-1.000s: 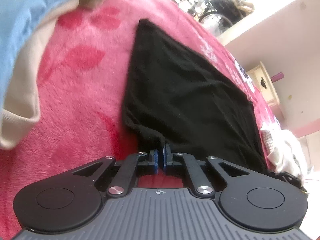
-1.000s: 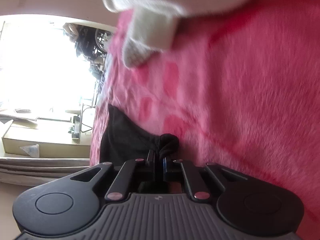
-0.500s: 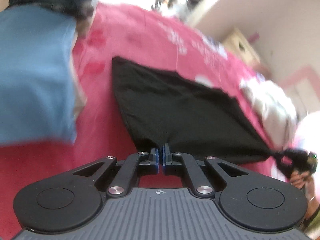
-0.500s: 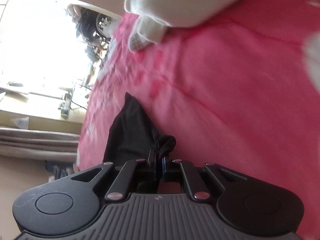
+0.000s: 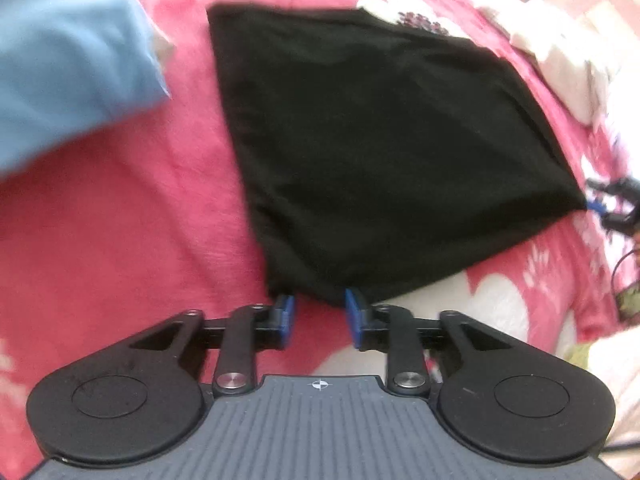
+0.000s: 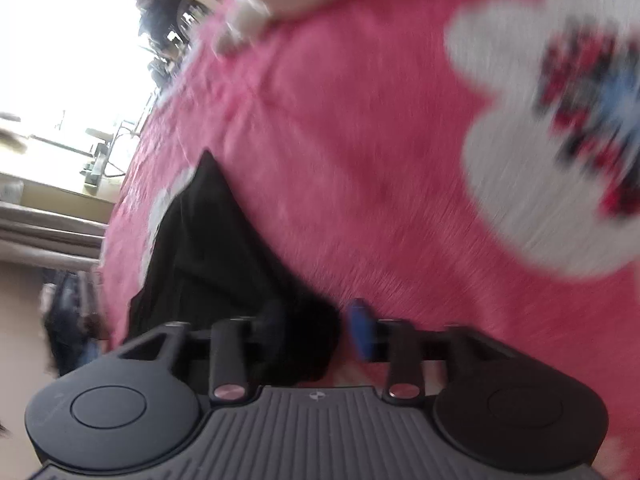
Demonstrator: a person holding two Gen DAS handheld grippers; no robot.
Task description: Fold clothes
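Note:
A black garment (image 5: 380, 152) lies spread flat on the pink blanket (image 5: 120, 240). My left gripper (image 5: 320, 314) is open, its blue pads either side of the garment's near corner, which rests just ahead of them. The right gripper shows far right in the left wrist view (image 5: 616, 200) at the garment's right corner. In the right wrist view the right gripper (image 6: 320, 328) is open; the black garment (image 6: 208, 248) lies bunched against its left finger.
A folded blue garment (image 5: 68, 64) lies at the left of the blanket. White and cream clothes (image 5: 568, 68) are piled at the far right. A white flower print (image 6: 560, 140) marks the blanket. A bright window and furniture (image 6: 80, 80) are beyond the bed.
Both grippers were shut on the black garment's corners and have opened. The garment, held up and stretched before, now lies flat on the blanket.

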